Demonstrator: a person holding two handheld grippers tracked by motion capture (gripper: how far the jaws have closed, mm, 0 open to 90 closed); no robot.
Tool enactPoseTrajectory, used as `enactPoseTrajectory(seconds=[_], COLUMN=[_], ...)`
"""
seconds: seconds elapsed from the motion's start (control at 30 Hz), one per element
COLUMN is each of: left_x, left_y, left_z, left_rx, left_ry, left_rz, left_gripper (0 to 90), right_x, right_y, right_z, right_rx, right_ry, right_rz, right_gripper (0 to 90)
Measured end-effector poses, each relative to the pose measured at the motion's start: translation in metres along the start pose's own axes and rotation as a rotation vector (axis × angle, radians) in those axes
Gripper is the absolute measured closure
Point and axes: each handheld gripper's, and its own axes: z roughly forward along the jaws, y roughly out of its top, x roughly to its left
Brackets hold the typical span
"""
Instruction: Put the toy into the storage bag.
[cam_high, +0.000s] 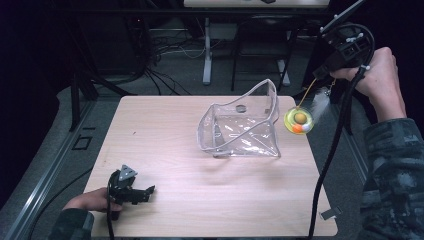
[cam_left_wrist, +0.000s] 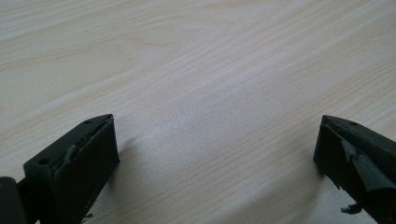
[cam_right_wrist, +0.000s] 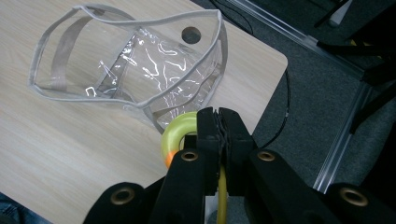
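Observation:
A clear plastic pouch (cam_high: 240, 125) with grey trim stands open on the wooden table (cam_high: 165, 130), right of centre. Off the table's right edge, my right gripper (cam_high: 321, 74) is raised high and shut on a yellow cord (cam_high: 307, 92). From the cord hangs a yellow ring toy (cam_high: 299, 121) with an orange ball and a white feather (cam_high: 320, 102), just right of the pouch. In the right gripper view the jaws (cam_right_wrist: 218, 116) pinch the cord above the ring (cam_right_wrist: 177, 135), with the pouch (cam_right_wrist: 130, 70) beyond. My left gripper (cam_high: 146, 192) rests open on the front left of the table, its jaws (cam_left_wrist: 215, 123) wide apart over bare wood.
A small metal clip (cam_high: 330, 213) lies near the table's front right corner. Table legs and loose cables (cam_high: 170, 47) sit on the grey floor behind the table. A metal rail (cam_high: 45, 180) runs along the floor at the left.

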Motion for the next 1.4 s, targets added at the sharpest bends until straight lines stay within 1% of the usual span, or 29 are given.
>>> enactPoseTrajectory(seconds=[0.1, 0.2, 0.3, 0.47, 0.57, 0.6, 0.83, 0.87, 1.03, 1.1, 1.37, 1.4], left_x=[0.0, 0.0, 0.0, 0.0, 0.0, 0.0, 0.0, 0.0, 0.0, 0.0, 0.0, 0.0], left_y=[0.0, 0.0, 0.0, 0.0, 0.0, 0.0, 0.0, 0.0, 0.0, 0.0, 0.0, 0.0], left_z=[0.0, 0.0, 0.0, 0.0, 0.0, 0.0, 0.0, 0.0, 0.0, 0.0, 0.0, 0.0], left_rx=[0.0, 0.0, 0.0, 0.0, 0.0, -0.001, -0.001, -0.001, 0.0, 0.0, 0.0, 0.0], left_ry=[0.0, 0.0, 0.0, 0.0, 0.0, 0.0, 0.0, 0.0, -0.001, -0.001, -0.001, -0.001], left_rz=[0.0, -0.001, -0.001, -0.001, -0.002, -0.002, -0.002, -0.002, -0.001, -0.001, -0.001, -0.001], left_gripper=[0.0, 0.0, 0.0, 0.0, 0.0, 0.0, 0.0, 0.0, 0.0, 0.0, 0.0, 0.0], right_x=[0.0, 0.001, 0.003, 0.004, 0.006, 0.008, 0.013, 0.015, 0.018, 0.021, 0.029, 0.032], right_y=[0.002, 0.006, 0.009, 0.014, 0.016, 0.019, 0.028, 0.031, 0.038, 0.042, 0.054, 0.057], right_z=[-0.001, -0.003, -0.003, -0.007, -0.008, -0.011, -0.017, -0.019, -0.022, -0.024, -0.027, -0.028], right_rx=[-0.004, -0.006, 0.002, -0.006, -0.009, -0.015, -0.025, -0.025, -0.034, -0.04, -0.057, -0.059], right_ry=[0.002, -0.013, -0.028, -0.021, -0.027, -0.03, -0.029, -0.037, -0.038, -0.047, -0.044, -0.041], right_rz=[0.001, 0.0, -0.013, -0.013, -0.019, -0.028, -0.038, -0.049, -0.045, -0.051, -0.073, -0.087], right_gripper=[88.0, 88.1, 88.1, 88.1, 88.1, 88.1, 88.0, 88.0, 88.0, 88.0, 88.0, 88.0])
